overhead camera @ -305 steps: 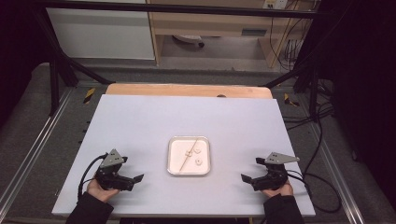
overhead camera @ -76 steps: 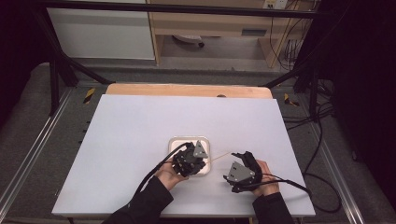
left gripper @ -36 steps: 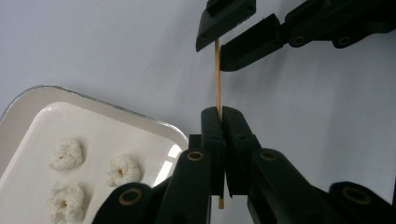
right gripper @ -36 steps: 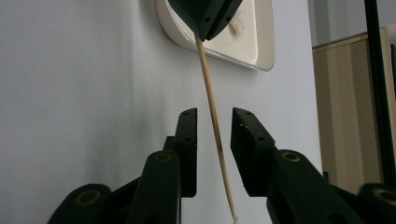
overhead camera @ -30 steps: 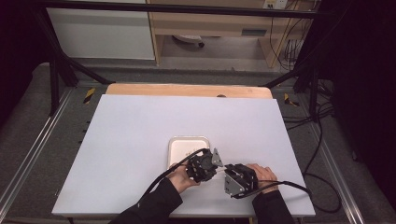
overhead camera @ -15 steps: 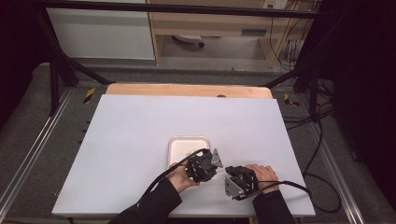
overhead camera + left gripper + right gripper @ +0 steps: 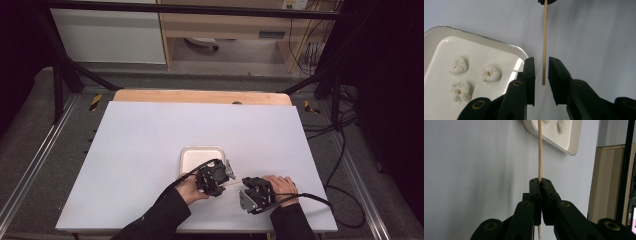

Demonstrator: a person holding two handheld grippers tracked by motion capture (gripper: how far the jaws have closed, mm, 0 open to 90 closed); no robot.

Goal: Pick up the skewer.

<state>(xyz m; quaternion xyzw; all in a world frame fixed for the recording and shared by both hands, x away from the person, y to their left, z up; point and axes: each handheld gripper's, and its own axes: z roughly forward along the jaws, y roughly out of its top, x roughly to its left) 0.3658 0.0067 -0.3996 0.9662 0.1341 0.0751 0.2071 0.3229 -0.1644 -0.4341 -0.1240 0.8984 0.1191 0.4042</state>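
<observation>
The right gripper (image 7: pixel 541 183) is clamping the skewer (image 7: pixel 540 150), whose long axis is running left toward the tray (image 7: pixel 489 41). The left gripper (image 7: pixel 541 72) has just been opening; its jaws are flanking the skewer's free end without pressing it.

We count one wooden skewer (image 7: pixel 545 37), one white tray (image 7: pixel 486 41), and three white puffed pieces (image 7: pixel 490 73) lying in it, all on one counter (image 7: pixel 150 135). We hold two tools.
</observation>
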